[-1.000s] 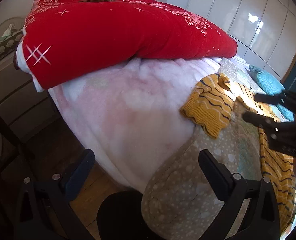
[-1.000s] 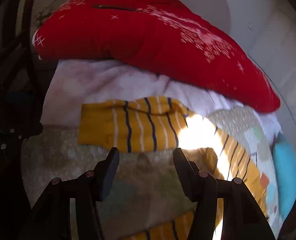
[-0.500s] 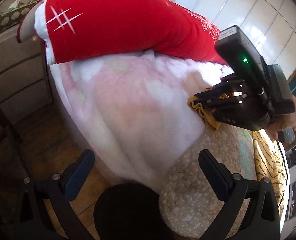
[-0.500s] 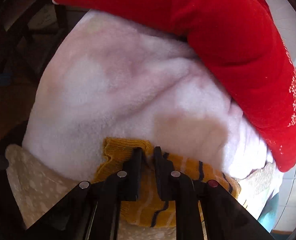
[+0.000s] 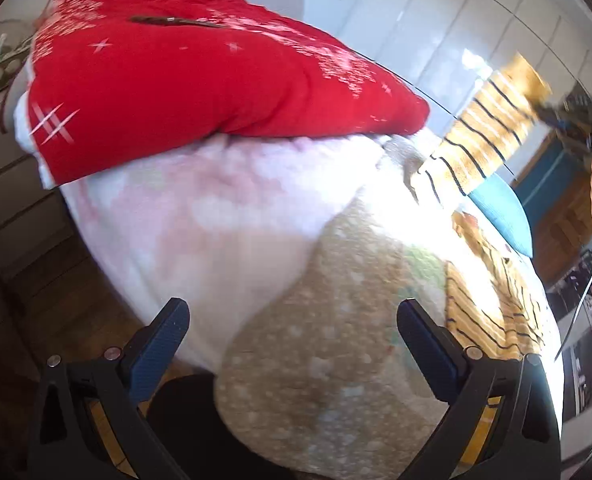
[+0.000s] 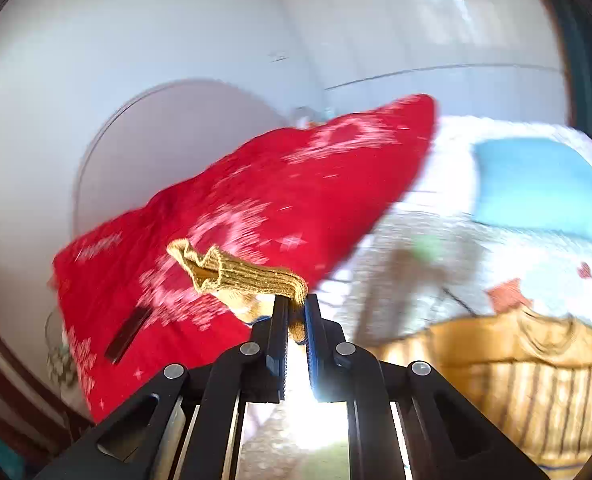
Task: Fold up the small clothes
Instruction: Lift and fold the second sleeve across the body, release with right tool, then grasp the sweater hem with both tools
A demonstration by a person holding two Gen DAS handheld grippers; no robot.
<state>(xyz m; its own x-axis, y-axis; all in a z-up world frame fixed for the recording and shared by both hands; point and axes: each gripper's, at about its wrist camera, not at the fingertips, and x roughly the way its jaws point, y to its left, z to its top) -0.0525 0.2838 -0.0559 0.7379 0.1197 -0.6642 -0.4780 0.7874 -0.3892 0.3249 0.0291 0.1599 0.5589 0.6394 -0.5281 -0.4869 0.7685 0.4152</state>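
Jaws of the right gripper (image 6: 296, 312) pinch the yellow sleeve (image 6: 240, 276) (no legible writing).

red quilt (image 5: 200, 92) blocks far side; near bedspread (image 5: 335, 320) open.

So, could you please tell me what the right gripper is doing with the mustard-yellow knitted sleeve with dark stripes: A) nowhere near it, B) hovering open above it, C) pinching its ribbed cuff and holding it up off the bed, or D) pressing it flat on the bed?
C: the right gripper is shut on the cuff of the mustard-yellow striped knitted sleeve, which hangs in the air above the bed.
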